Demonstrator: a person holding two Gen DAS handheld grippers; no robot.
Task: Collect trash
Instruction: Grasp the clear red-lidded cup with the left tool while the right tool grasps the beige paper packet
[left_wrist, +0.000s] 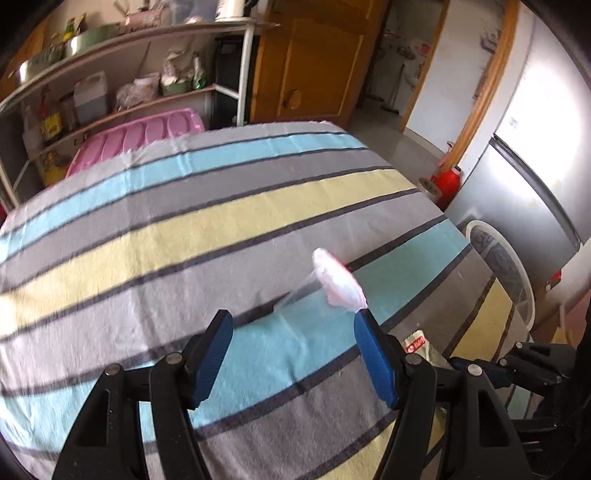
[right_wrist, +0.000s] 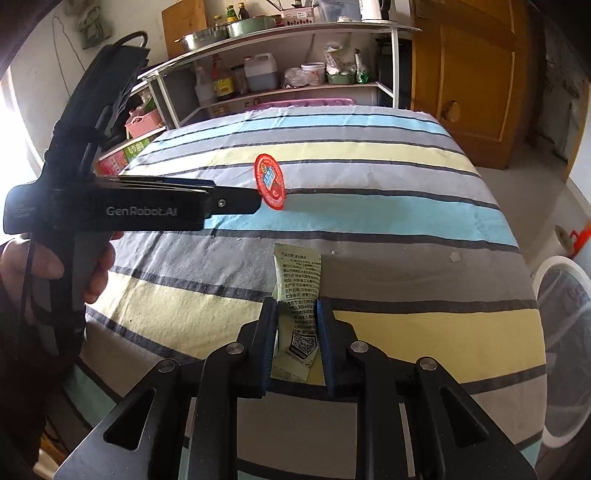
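Note:
A small clear plastic cup with a red foil lid (left_wrist: 338, 282) hangs in the air just past the tip of my left gripper's (left_wrist: 293, 319) right finger; its red printed lid face shows in the right wrist view (right_wrist: 270, 182). The left jaws stand wide apart, and I cannot tell whether the finger touches the cup. My right gripper (right_wrist: 296, 308) is shut on a pale yellow-green printed sachet (right_wrist: 297, 291) with a QR code, held above the striped tablecloth (right_wrist: 369, 221). The left gripper's side shows in the right wrist view (right_wrist: 255, 201).
A white-rimmed trash bin with a clear liner (left_wrist: 502, 266) stands on the floor off the table's right edge; it also shows in the right wrist view (right_wrist: 565, 347). A shelf of kitchen goods (right_wrist: 280, 70) stands behind the table, and a red can (left_wrist: 447, 182) by the fridge (left_wrist: 517, 192).

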